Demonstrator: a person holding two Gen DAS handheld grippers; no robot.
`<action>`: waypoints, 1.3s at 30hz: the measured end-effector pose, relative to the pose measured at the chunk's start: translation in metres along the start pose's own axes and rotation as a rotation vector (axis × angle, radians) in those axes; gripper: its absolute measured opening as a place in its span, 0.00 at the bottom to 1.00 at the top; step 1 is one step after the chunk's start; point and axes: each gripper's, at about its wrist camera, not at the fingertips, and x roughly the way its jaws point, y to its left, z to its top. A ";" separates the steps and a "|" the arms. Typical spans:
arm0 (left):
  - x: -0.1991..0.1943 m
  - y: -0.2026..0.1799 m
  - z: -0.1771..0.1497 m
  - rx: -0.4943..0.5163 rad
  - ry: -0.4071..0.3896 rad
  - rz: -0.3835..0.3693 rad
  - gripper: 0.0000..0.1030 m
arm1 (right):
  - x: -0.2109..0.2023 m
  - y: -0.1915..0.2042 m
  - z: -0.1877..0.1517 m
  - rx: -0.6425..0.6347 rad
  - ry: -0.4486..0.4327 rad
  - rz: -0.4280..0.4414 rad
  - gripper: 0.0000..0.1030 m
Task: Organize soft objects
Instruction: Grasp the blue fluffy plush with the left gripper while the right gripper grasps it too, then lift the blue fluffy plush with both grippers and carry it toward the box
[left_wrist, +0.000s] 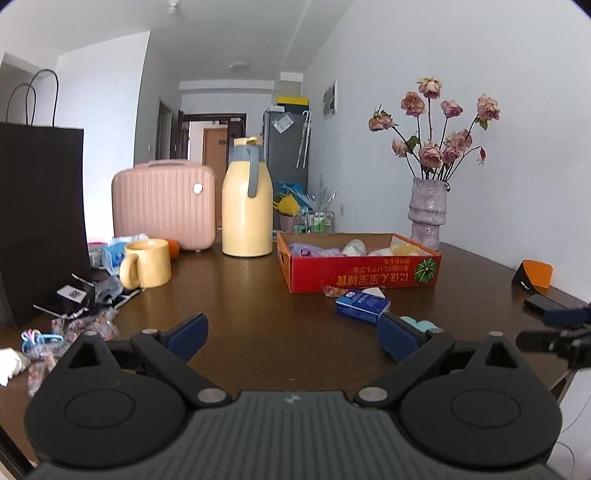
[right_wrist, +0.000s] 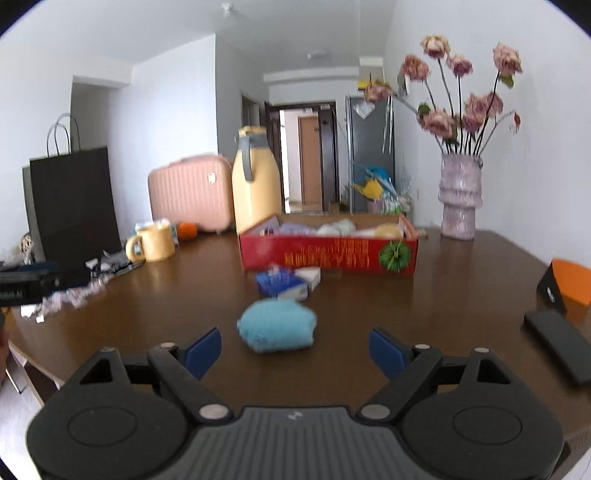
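Observation:
A fluffy light-blue soft object (right_wrist: 277, 325) lies on the brown table (right_wrist: 443, 295), just ahead of my right gripper (right_wrist: 295, 349), whose jaws stand open and empty. Behind it sits a red cardboard box (right_wrist: 328, 254) with several soft things inside, pale purple, white and yellow. In the left wrist view the same box (left_wrist: 362, 271) is ahead to the right. My left gripper (left_wrist: 291, 332) is wide open over bare table; the blue soft object (left_wrist: 419, 325) peeks out behind its right finger. The right gripper shows at that view's right edge (left_wrist: 561, 332).
A blue tissue pack (left_wrist: 362, 304) lies in front of the box. Yellow mug (left_wrist: 147, 263), yellow thermos (left_wrist: 246, 199), pink case (left_wrist: 164, 205), black paper bag (left_wrist: 40, 221) and small wrappers (left_wrist: 74, 325) crowd the left. A vase of roses (left_wrist: 428, 212), an orange-black item (right_wrist: 567, 286) and a black case (right_wrist: 557, 343) stand right.

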 end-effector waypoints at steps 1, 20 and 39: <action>0.000 0.000 -0.001 -0.005 0.002 -0.004 0.97 | -0.001 0.002 -0.003 0.000 0.004 0.000 0.83; 0.120 -0.038 -0.007 -0.122 0.266 -0.252 0.74 | 0.088 -0.039 0.007 0.202 0.109 0.050 0.60; 0.224 -0.033 -0.020 -0.372 0.444 -0.491 0.32 | 0.173 -0.062 0.013 0.373 0.184 0.218 0.17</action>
